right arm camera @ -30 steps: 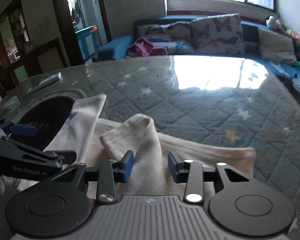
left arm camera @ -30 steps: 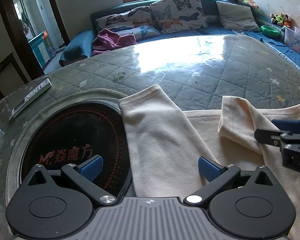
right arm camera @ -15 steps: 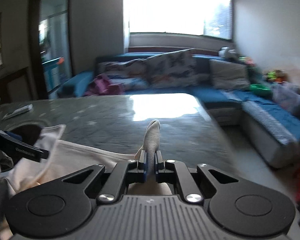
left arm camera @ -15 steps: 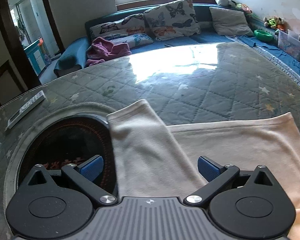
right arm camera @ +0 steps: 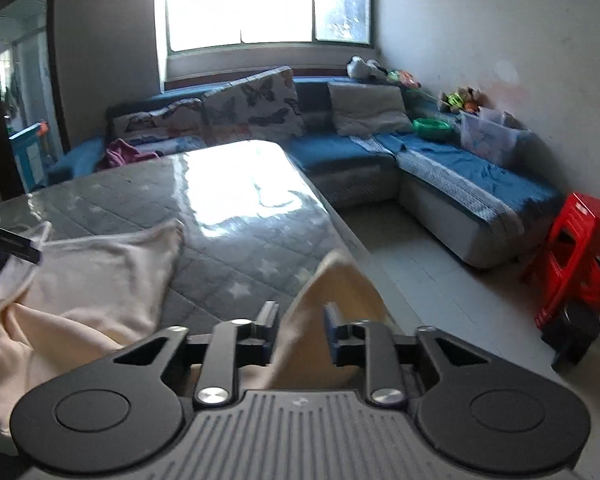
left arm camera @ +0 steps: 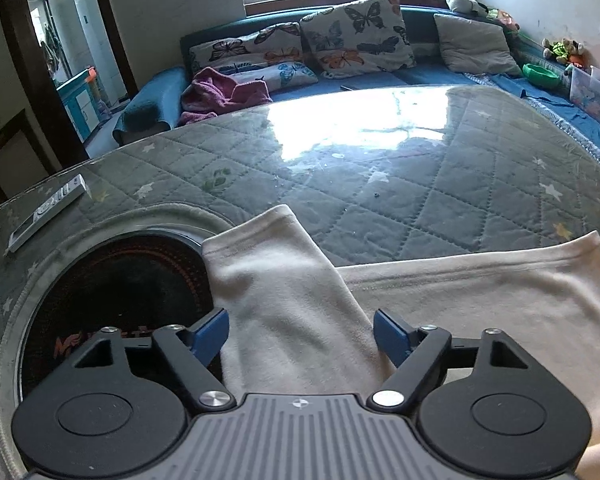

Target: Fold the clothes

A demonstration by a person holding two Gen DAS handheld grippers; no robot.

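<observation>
A: Status of the left gripper?

B: Fingers spread wide; the blue pads stand on either side of a sleeve without closing on it; nothing is held. The sleeve runs from the lower centre of the left wrist view up toward mid-frame, its cuff lying over the rim of a dark round inset at lower left.

A: Location of the garment?

B: A cream long-sleeved top lies spread on the quilted, glass-covered table; in the left wrist view its body fills the lower right, hem edge toward the frame's right side. In the right wrist view the same top sits at the lower left.

A: Status of the right gripper?

B: Fingers part-way open, with a raised fold of the cream fabric standing between them at lower centre — whether the pads actually press on the cloth cannot be told; that view is blurred.

A: Surroundings?

B: Remote control at the left edge of the left wrist view, on the table; blue sofa with butterfly cushions across the top; pink cloth on the sofa's left end; red plastic stool at the right edge of the right wrist view.
</observation>
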